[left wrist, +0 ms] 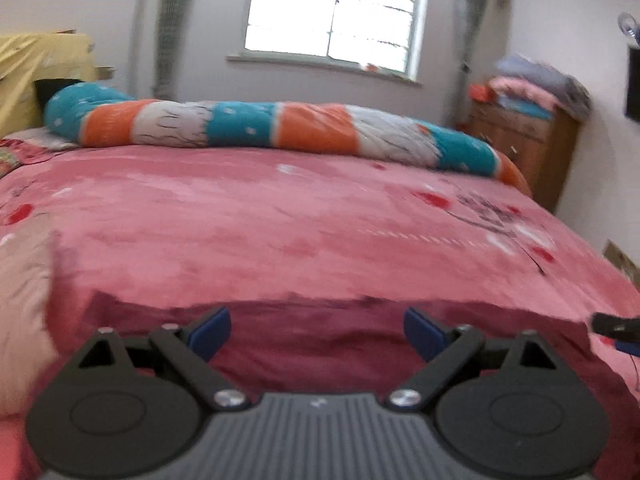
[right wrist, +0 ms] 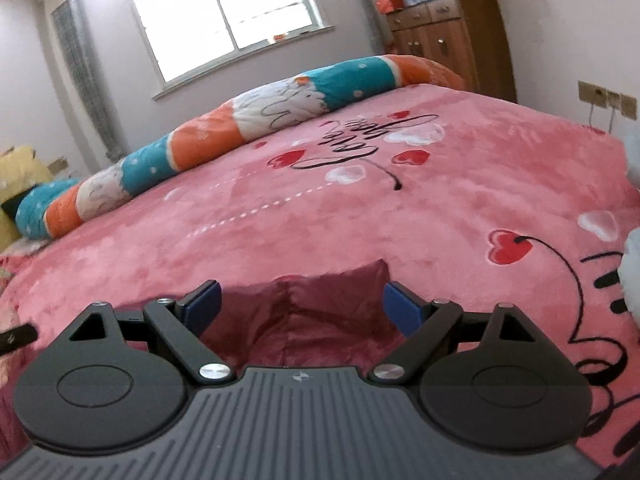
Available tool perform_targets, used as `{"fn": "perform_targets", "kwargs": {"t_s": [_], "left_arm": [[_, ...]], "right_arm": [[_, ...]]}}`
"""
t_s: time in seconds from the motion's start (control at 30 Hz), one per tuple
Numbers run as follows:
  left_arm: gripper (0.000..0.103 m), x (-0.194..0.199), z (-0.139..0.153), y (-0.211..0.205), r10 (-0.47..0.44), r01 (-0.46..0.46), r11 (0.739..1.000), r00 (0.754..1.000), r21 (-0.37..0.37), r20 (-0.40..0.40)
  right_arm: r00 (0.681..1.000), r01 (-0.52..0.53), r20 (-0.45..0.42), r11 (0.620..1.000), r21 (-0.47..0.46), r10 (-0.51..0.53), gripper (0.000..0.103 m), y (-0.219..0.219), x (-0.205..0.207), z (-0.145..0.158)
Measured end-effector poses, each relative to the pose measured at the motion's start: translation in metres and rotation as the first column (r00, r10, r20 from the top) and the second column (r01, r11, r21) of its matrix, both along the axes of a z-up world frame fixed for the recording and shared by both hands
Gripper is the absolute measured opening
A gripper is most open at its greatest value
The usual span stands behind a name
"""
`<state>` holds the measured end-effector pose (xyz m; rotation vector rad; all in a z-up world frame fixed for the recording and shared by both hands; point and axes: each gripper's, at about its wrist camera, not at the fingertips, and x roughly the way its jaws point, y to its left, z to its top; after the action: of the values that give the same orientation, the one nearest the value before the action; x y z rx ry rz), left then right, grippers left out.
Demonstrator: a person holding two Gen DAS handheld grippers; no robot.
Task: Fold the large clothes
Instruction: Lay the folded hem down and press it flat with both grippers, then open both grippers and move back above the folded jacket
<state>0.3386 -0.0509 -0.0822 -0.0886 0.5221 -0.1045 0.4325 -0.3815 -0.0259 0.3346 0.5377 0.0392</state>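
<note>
A big pink blanket (right wrist: pixel 320 216) is spread over the bed, and black curly writing (right wrist: pixel 352 140) with red and white hearts is printed on it; "Love" can be read, the rest cannot. Behind the blanket, a long rolled quilt (left wrist: pixel 256 128) in blue, orange and white is laid under a bright window (left wrist: pixel 332 12). A wooden cabinet (right wrist: pixel 448 36) is seen past the quilt's end. A dark red garment (right wrist: pixel 320 316) is spread on the blanket's near edge. Over it, the left gripper (left wrist: pixel 316 330) and right gripper (right wrist: pixel 302 308) are held wide apart, with nothing between the blue pads.
</note>
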Motion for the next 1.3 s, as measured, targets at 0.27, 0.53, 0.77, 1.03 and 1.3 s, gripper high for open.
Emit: {"fn": "perform_targets", "kwargs": {"t_s": [0.27,0.53,0.77,1.03,1.3], "left_arm": [[0.094,0.014,-0.035,-0.058,-0.023,0.030,0.991,0.998,0.134,-0.054],[0.103,0.025,-0.066,-0.051,-0.019,0.022,0.997,0.999,0.069,-0.036],[0.103,0.025,-0.078,-0.050,-0.024,0.025,0.999,1.000,0.040,-0.014],[0.102,0.025,-0.068,-0.049,-0.034,0.037,0.999,0.998,0.040,-0.057],[0.102,-0.028,-0.031,-0.024,-0.030,0.034,0.997,0.999,0.069,-0.044]], "right_arm": [[0.997,-0.038,-0.073,0.987,-0.158,0.027,0.103,0.024,0.006,-0.027],[0.997,-0.032,-0.072,0.984,-0.173,0.020,0.103,0.023,0.017,-0.039],[0.998,-0.025,-0.068,0.984,-0.178,0.013,0.103,0.025,0.022,-0.046],[0.997,-0.034,-0.080,0.986,-0.165,0.021,0.103,0.025,0.017,-0.044],[0.999,-0.025,-0.042,0.994,-0.103,0.021,0.103,0.013,-0.014,-0.017]]}}
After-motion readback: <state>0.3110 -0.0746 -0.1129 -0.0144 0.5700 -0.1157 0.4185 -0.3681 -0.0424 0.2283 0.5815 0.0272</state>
